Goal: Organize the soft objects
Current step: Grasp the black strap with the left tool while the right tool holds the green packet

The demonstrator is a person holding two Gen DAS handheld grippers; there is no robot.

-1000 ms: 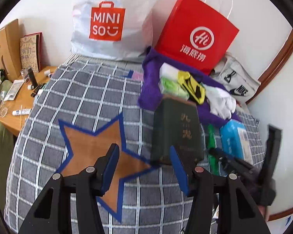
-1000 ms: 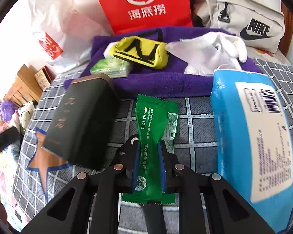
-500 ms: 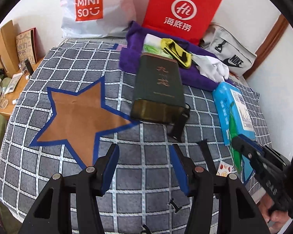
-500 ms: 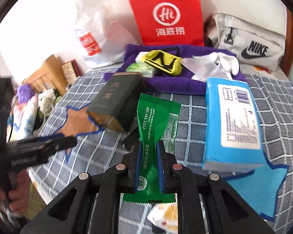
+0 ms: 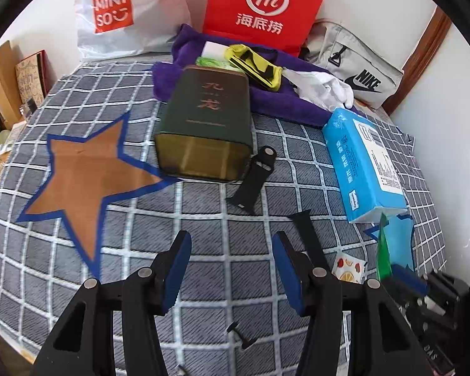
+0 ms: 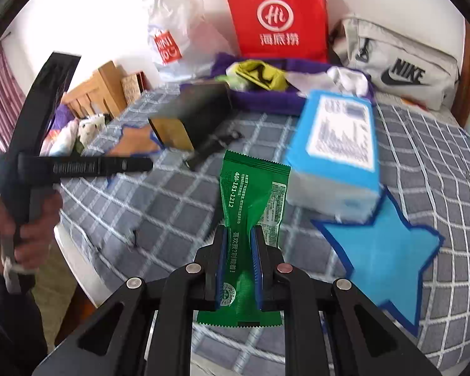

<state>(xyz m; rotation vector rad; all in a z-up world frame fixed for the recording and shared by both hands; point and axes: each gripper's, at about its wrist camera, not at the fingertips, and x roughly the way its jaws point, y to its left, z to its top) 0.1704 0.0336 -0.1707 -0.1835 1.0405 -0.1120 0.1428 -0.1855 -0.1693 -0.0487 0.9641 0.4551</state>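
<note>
My right gripper, fingers clamped on green packet, held above checked bedspread near blue star. My left gripper, fingers apart, nothing between. Left view alone shows brown star, fruit-print sachet; right view alone shows hand on left handle.
</note>
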